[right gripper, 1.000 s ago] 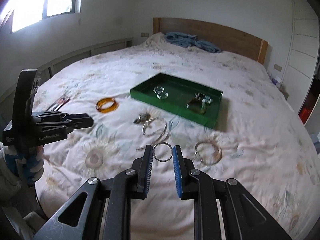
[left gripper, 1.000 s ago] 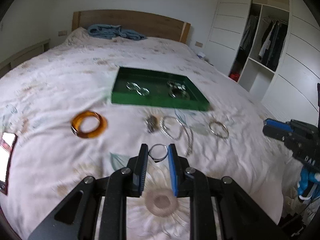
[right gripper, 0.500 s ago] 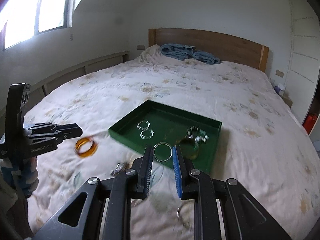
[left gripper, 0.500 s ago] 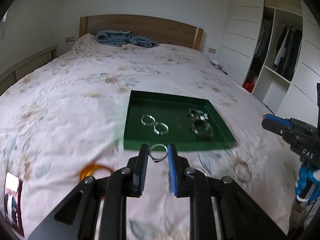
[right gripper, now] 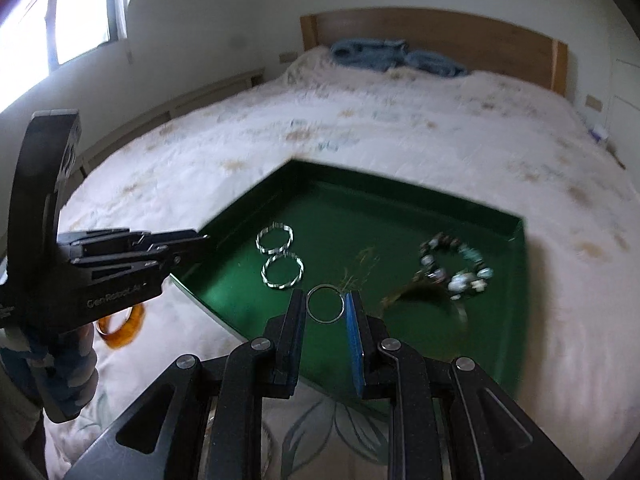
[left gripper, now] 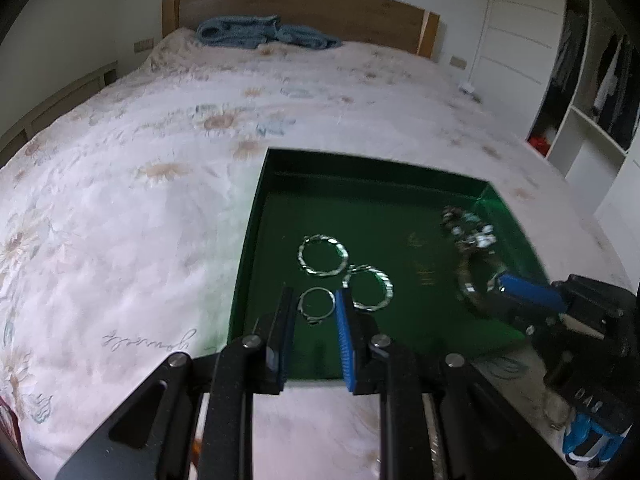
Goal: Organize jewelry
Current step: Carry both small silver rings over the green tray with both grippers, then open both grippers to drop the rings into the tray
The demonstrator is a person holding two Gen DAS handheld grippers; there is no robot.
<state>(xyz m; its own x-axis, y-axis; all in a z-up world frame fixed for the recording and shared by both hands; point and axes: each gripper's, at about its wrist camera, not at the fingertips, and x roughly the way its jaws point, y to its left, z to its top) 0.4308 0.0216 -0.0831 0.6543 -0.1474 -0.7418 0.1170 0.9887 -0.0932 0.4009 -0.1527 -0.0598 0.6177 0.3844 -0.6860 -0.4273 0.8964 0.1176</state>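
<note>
A green tray (left gripper: 248, 240) (right gripper: 516, 224) lies on the bed. It holds two twisted silver bangles (left gripper: 322, 255) (right gripper: 275, 238), a beaded bracelet (right gripper: 456, 266) (left gripper: 468, 232) and a dark bangle (left gripper: 466, 284). My left gripper (left gripper: 316, 306) is shut on a thin silver ring (left gripper: 317, 304), held over the tray's near left part. My right gripper (right gripper: 325, 305) is shut on a thin silver bangle (right gripper: 325, 304), held over the tray's near edge. Each gripper shows at the edge of the other's view.
An amber bangle (right gripper: 120, 326) lies on the floral bedspread left of the tray. A blue towel (left gripper: 260, 34) lies by the wooden headboard. An open wardrobe (left gripper: 592, 92) stands to the right. A window (right gripper: 76, 12) is to the left.
Both grippers have moved forward from the loose jewelry near the bed's foot to above the green tray, each still holding its ring.
</note>
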